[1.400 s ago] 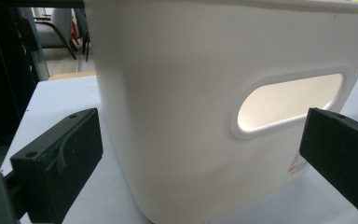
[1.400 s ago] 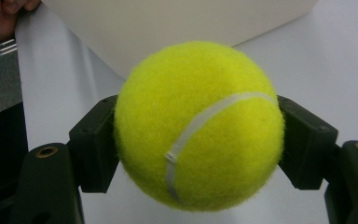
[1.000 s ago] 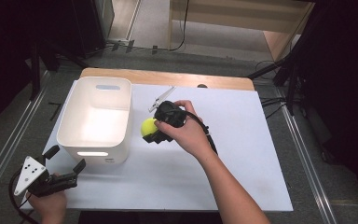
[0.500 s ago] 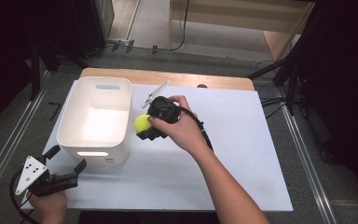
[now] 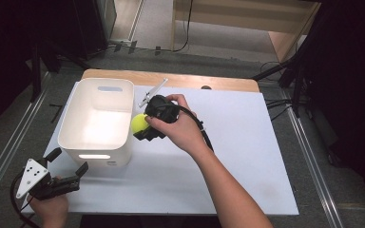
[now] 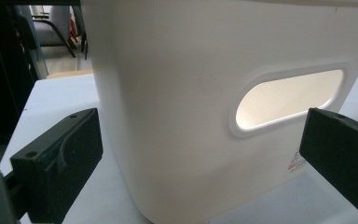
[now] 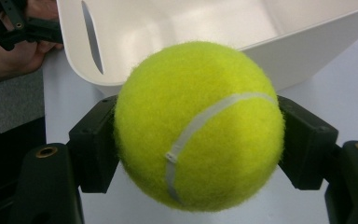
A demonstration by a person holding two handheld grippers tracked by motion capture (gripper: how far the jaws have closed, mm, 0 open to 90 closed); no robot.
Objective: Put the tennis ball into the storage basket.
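A yellow tennis ball [image 5: 139, 122] [image 7: 198, 123] is held just off the right wall of the white bin [image 5: 105, 81], about level with its rim. My right gripper [image 5: 141, 126] [image 7: 198, 144] is shut on the ball, a black pad pressing each side. The bin's open inside [image 7: 168, 28] lies right behind the ball. My left gripper [image 5: 70, 160] [image 6: 200, 154] stands open at the table's near-left corner, facing the bin's near wall and its handle slot [image 6: 289, 98]. Nothing sits between its pads, and it stays apart from the bin. The left gripper [image 7: 9, 23] also appears in the right gripper view beyond the bin's corner.
A thin silver tool [image 5: 152, 91] lies on the table behind the right hand. The white table sheet [image 5: 247, 142] stretches to the right, with a wooden strip [image 5: 195, 80] along its far edge. The right gripper's cable [image 5: 204, 135] trails along the forearm.
My right hand has carried the tennis ball left and slightly up, from the open table to the bin's right wall. The left gripper has stayed where it was.
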